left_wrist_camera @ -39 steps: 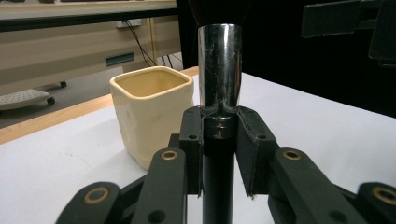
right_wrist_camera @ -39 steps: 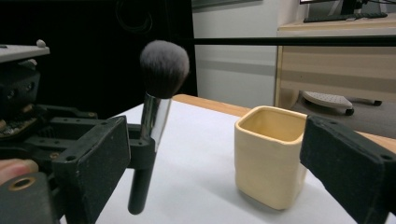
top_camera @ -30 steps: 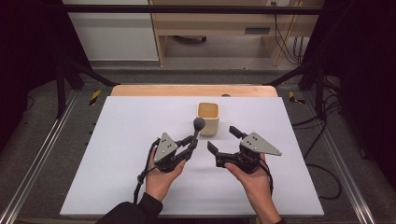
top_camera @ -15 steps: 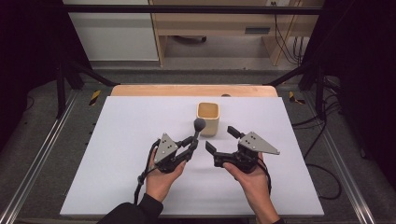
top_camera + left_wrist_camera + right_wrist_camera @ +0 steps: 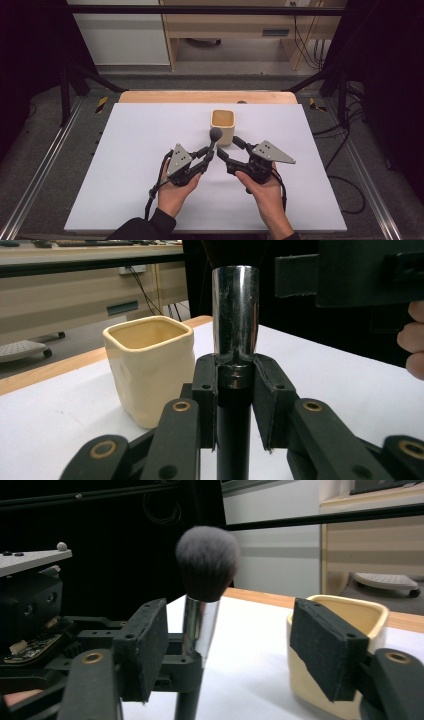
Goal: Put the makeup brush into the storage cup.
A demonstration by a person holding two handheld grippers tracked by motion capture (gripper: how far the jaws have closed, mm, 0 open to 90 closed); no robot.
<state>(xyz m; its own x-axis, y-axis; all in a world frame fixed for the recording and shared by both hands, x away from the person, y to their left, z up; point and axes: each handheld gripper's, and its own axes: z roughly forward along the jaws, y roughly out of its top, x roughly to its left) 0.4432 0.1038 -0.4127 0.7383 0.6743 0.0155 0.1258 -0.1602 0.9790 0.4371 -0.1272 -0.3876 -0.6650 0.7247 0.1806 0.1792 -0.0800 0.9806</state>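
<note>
High view, tabletop [image 5: 125, 165]: a white sheet over a wooden board, with both of the person's hands coming in from the near edge.
Left gripper [image 5: 209, 154]: held in the left hand near the middle of the tabletop, pointing forward and toward the right; its jaws are pressed onto the makeup brush.
Right gripper [image 5: 228, 148]: held in the right hand just beside the left one, pointing forward and toward the left; its jaws have just been closing and stand part-way spread.
Cup [image 5: 222, 126]: a cream, square-mouthed cup standing upright on the tabletop just beyond the two grippers; in the left gripper view it sits left of the brush.
Makeup brush [image 5: 215, 137]: upright, pinched by the left jaws where the black handle meets the shiny metal collar [image 5: 235, 315], dark bristle head on top, close in front of the cup.
Right gripper view, pads [image 5: 145, 645]: the brush's collar stands just beside the left pad; whether they touch cannot be told. The other pad is well clear, in front of the cup.
</note>
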